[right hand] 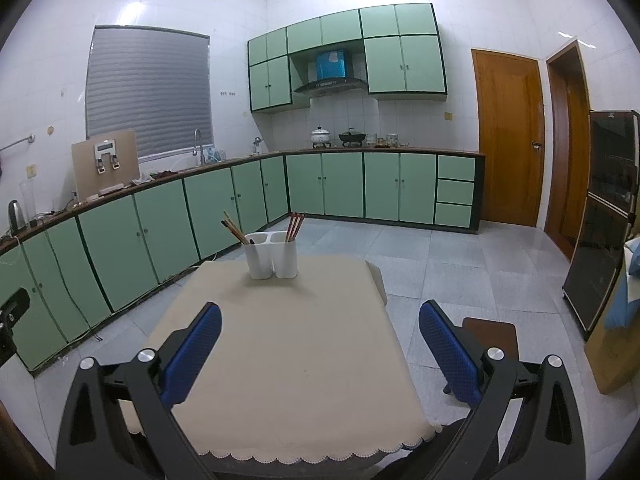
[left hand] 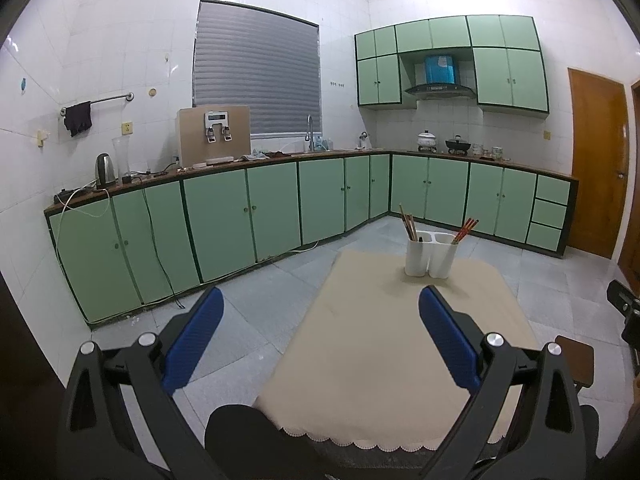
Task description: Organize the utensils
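We are holding the left tool (left hand: 320,334) and right tool (right hand: 320,346) spread wide and empty, well short of the white two-compartment holder (left hand: 431,255) standing at the tabletop's (left hand: 380,360) far end, wooden chopsticks (left hand: 407,223) in its left cup and red chopsticks (left hand: 465,229) in its right, seemingly sorted by kind.

One white two-compartment holder (right hand: 271,258) is seen, with two bunches of chopsticks counted: one brown (right hand: 234,230), one red (right hand: 295,225).

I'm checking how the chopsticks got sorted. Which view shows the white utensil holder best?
The right wrist view: the white utensil holder sits near center, both compartment openings visible. The left wrist view shows it off to the right, at a similar size.
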Demonstrator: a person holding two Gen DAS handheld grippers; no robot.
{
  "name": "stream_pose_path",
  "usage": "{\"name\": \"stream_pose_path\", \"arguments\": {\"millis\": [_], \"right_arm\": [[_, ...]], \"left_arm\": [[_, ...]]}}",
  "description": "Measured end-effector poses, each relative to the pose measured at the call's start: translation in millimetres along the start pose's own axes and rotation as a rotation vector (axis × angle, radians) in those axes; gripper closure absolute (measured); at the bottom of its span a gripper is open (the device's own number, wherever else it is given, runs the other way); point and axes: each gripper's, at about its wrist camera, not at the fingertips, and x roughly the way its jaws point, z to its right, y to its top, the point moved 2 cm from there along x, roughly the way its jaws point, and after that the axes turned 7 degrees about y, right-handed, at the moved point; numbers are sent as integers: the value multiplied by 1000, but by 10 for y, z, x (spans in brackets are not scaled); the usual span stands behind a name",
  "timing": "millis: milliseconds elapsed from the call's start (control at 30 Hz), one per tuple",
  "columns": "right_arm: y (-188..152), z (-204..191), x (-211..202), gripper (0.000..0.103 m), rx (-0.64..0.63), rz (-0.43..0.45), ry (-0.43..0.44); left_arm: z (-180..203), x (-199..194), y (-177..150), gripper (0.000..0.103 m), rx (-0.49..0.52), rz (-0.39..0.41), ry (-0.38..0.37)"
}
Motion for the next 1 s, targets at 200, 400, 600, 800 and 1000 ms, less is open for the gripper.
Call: {"name": "stream_pose_path", "arguments": {"millis": [200,400,600,800,1000], "right_arm": [[-1,-8,-22,6,-4,9,-1],[-8,-27,-54,6,-5,20,1],[8,-19,-83,6,-8,24,3],[12,10,-85,6,-1,21,4],[44,13,-103,6,1,23,4]], "left_arm": [[-25,-31,-5,8,-3,10,2],[-14,-41,-6,8,-6,11,3],[-20,-48,-4,8,-5,11,1],[-8,-61,13,8,-5,12,0],[4,-70,20,8,-1,15,-2]]}}
